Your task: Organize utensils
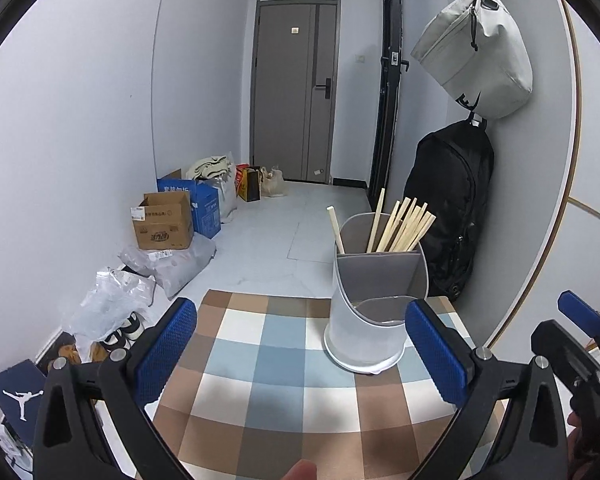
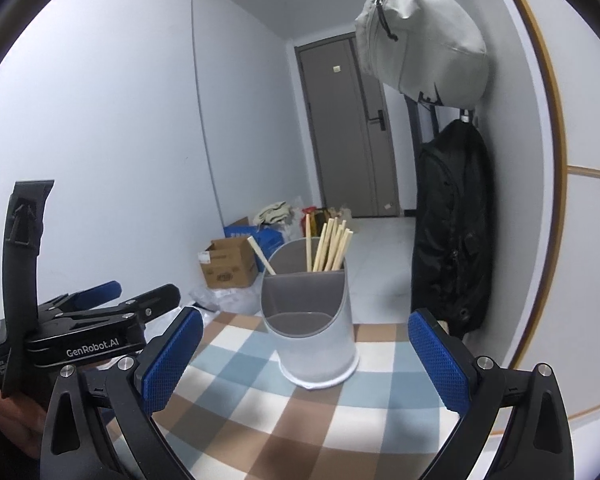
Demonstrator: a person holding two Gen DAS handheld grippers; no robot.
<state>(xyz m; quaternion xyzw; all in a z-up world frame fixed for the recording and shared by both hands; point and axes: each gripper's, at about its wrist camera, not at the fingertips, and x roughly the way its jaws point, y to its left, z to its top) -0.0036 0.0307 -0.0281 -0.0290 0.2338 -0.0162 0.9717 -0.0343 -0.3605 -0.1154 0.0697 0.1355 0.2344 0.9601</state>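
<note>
Left wrist view is showing the left gripper [image 1: 300, 352] and right gripper [image 2: 306, 354] both hovering wide apart, holding nothing. Pale wooden chopsticks [image 1: 400, 224], light, stiff and thin, are standing in the grey plastic holder's [image 1: 374, 308] rear compartment on the checked worktop [image 1: 260, 360]; gripping mid-shaft looks best.

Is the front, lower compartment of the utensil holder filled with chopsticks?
No, the chopsticks all stand in the rear compartment of the utensil holder, and its front compartment looks empty.
</note>
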